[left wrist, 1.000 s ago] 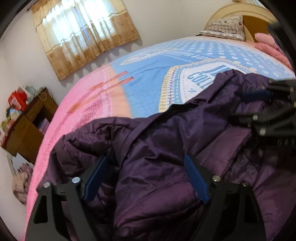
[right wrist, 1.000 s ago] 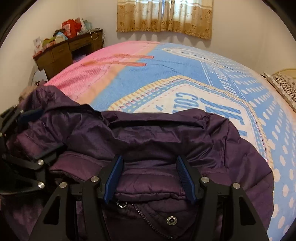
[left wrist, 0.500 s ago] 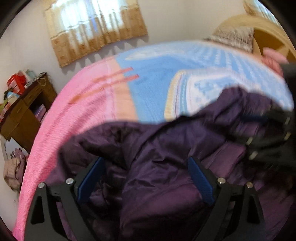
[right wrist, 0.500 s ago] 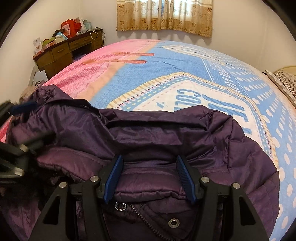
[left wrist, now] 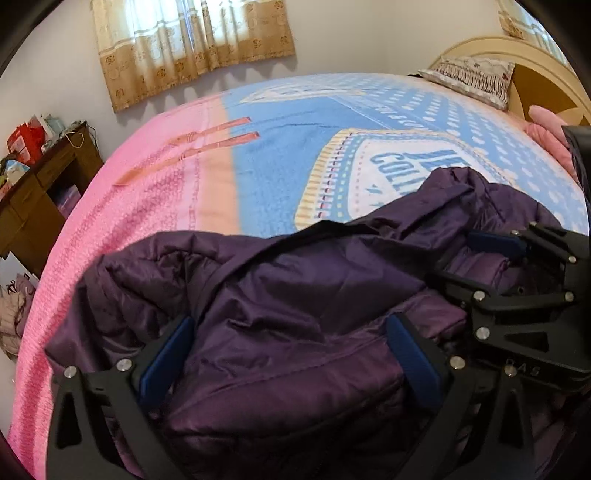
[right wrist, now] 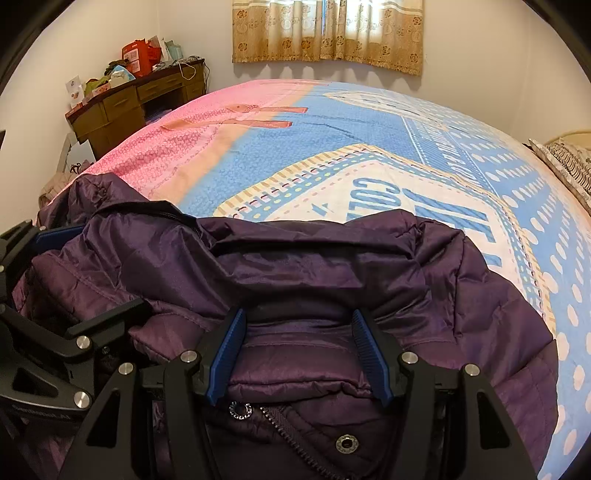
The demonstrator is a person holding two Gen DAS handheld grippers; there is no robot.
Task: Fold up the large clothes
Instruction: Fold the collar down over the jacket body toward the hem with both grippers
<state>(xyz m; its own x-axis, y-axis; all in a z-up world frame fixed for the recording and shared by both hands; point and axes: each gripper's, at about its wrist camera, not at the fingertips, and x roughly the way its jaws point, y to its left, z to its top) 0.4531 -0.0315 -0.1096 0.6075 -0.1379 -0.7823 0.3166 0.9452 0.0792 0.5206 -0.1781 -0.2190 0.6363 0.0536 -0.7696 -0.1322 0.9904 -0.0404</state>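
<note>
A dark purple padded jacket [left wrist: 295,302] lies bunched on the near part of the bed; it also shows in the right wrist view [right wrist: 332,266], with its zip and snap buttons near the bottom. My left gripper [left wrist: 291,350] is open, its blue pads either side of a thick fold of the jacket. My right gripper [right wrist: 297,354] is open too, pads straddling a padded fold. The right gripper shows at the right of the left wrist view [left wrist: 517,280]; the left gripper shows at the left of the right wrist view [right wrist: 48,314].
The bed cover [left wrist: 280,158] is pink at the left, blue and white with lettering at the right. A wooden desk [right wrist: 136,99] with clutter stands by the far left wall. A pillow [left wrist: 472,77] and headboard lie far right. A curtain [right wrist: 328,29] hangs behind.
The left wrist view swung and blurred half a second ago and has settled. The jacket's folded edge has shifted a little on the bed. Both grippers stay open around the fabric.
</note>
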